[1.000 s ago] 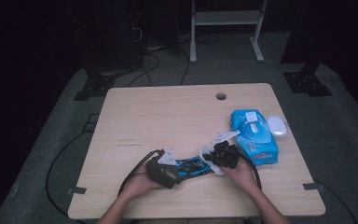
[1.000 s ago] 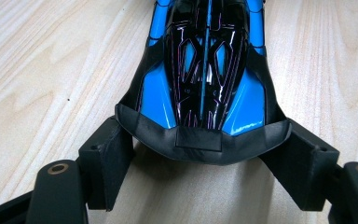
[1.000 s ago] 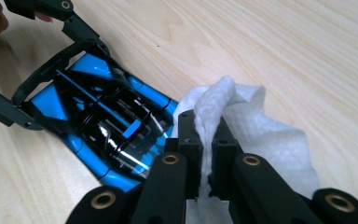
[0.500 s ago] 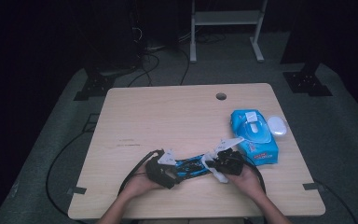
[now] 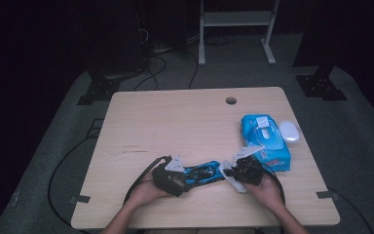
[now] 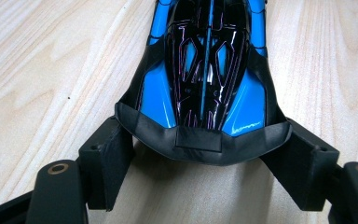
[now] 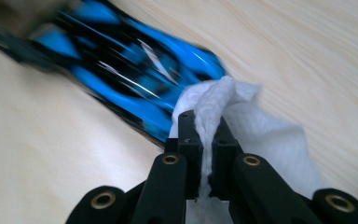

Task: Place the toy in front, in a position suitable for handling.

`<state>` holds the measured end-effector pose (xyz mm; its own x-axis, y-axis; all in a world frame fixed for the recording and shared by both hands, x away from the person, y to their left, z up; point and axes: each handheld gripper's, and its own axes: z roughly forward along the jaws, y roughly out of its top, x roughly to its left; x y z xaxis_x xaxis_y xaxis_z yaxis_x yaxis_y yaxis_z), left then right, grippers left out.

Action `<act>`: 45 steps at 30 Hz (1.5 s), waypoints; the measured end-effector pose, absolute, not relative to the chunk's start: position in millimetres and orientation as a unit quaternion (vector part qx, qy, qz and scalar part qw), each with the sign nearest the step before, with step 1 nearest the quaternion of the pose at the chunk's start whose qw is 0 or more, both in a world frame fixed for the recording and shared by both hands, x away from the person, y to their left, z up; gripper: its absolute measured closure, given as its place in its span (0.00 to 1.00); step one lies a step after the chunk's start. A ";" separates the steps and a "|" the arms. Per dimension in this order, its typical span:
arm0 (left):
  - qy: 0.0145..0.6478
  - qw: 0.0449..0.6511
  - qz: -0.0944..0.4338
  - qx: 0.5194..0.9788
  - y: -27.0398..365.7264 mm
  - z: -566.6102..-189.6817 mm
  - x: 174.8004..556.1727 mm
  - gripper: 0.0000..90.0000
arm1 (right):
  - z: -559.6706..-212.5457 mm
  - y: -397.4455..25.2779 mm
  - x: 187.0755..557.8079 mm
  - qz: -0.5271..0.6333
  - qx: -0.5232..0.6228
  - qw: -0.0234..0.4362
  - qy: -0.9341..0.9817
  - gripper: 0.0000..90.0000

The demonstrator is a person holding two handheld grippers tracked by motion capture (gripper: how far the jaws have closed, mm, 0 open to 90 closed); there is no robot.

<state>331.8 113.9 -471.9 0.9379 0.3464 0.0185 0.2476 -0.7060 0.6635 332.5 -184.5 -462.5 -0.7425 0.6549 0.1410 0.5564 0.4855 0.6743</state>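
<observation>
While the right claw pinched a white wipe tight between its closed jaws, the wad pressed against one end of the blue and black toy car, which lay flat on the bench in the lower middle of the high view. The left claw stood at the car's other end, its jaws spread on either side of the car's dark bumper in the left gripper view; whether they actually clamped it could not be told, since they looked to stand just off its flanks.

The likeliest trouble, as I judged it, was the car skidding. If the left jaws were only bracketing it, a firm rub from the wipe could push the glossy shell sideways or spin it out from between them. The blur in the right gripper view suggested quick motion, which would add to that. The wipe could also snag on the car's edges and tear or pull free of the jaws.

Room was decent. The bench's near edge ran close below both hands at the bottom of the frame, so a slide that way could drop the car. To the right, the blue wipes pack sat just beside the right claw and limited swings there. The upper left stretch of the bench lay bare.
</observation>
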 end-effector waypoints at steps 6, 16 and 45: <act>0.163 0.350 0.071 0.920 112.4 -472.2 331.8 0.29 | -451.7 -158.2 341.4 0.401 0.333 0.067 0.851 0.95; 0.164 0.348 0.070 0.920 114.1 -471.9 331.7 0.29 | -456.3 -162.1 343.6 0.386 0.346 0.095 0.850 0.95; 0.168 0.347 0.072 0.920 115.2 -471.8 332.0 0.29 | -458.1 -174.2 331.6 0.392 0.339 0.072 0.852 0.95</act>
<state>332.0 115.2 -471.8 0.9333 0.3588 0.0169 0.2581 -0.7027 0.6630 331.6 -174.2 -458.1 -0.7596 0.6345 0.1430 0.5214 0.4627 0.7170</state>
